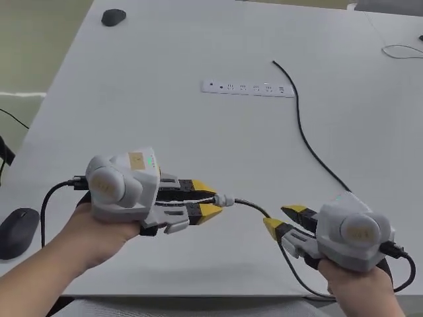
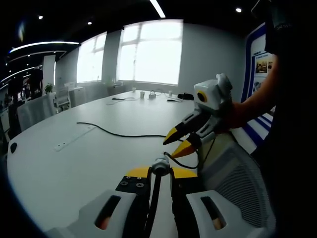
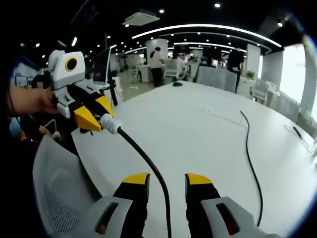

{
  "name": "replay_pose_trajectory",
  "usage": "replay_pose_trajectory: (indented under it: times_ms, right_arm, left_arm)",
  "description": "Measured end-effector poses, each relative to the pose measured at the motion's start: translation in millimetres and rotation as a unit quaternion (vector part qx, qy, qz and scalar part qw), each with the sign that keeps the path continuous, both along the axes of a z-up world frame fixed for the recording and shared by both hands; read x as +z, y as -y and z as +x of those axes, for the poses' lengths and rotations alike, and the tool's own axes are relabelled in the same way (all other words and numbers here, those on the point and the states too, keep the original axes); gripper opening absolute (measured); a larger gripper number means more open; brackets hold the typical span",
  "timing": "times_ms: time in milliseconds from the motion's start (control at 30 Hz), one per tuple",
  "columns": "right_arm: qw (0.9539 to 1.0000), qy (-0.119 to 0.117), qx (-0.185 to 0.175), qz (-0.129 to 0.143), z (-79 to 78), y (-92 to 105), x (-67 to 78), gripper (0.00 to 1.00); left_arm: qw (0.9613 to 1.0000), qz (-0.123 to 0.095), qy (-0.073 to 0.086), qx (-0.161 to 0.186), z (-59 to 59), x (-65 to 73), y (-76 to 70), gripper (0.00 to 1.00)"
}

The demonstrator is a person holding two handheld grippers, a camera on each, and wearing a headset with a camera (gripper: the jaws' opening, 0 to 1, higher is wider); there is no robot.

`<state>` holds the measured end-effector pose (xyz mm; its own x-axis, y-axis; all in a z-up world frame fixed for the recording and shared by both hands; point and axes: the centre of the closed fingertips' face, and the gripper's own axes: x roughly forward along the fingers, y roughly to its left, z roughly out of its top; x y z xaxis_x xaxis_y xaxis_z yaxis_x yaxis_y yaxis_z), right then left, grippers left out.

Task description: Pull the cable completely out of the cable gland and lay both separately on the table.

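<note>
The left gripper (image 1: 211,199) is clamping, it seems, the cable gland (image 1: 223,199) above the table's (image 1: 165,125) near edge, while the cable (image 1: 250,205) is running rightward between the right gripper's (image 1: 283,218) parted jaws.

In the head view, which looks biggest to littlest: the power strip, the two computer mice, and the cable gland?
Biggest: power strip.
Middle: left-edge mouse looks bigger than far mouse, but it's nearer the camera, so I can't be sure.
Smallest: cable gland.
</note>
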<state>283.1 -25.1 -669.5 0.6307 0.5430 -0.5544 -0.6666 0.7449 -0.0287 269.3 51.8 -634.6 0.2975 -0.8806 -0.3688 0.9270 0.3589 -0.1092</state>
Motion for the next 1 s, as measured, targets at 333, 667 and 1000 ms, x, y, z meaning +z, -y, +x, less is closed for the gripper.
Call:
replay_pose_trajectory:
  times_ms: [333, 667, 1000]
  right_arm:
    - [0.9930, 0.061, 0.092, -0.044, -3.2, -43.4, 21.0, 0.24]
    - [0.9808, 0.086, 0.152, -0.087, -8.0, -59.8, 18.1, 0.11]
    - [0.9755, 0.091, 0.170, -0.106, -9.6, -62.4, 12.9, 0.02]
  left_arm:
    - [1.0000, 0.002, -0.002, -0.002, -2.9, -0.5, 1.0, 0.15]
    - [1.0000, 0.004, -0.006, -0.004, -4.5, -2.0, 0.0, 0.15]
    - [0.9999, 0.003, -0.011, -0.005, -4.2, -3.2, 1.9, 0.15]
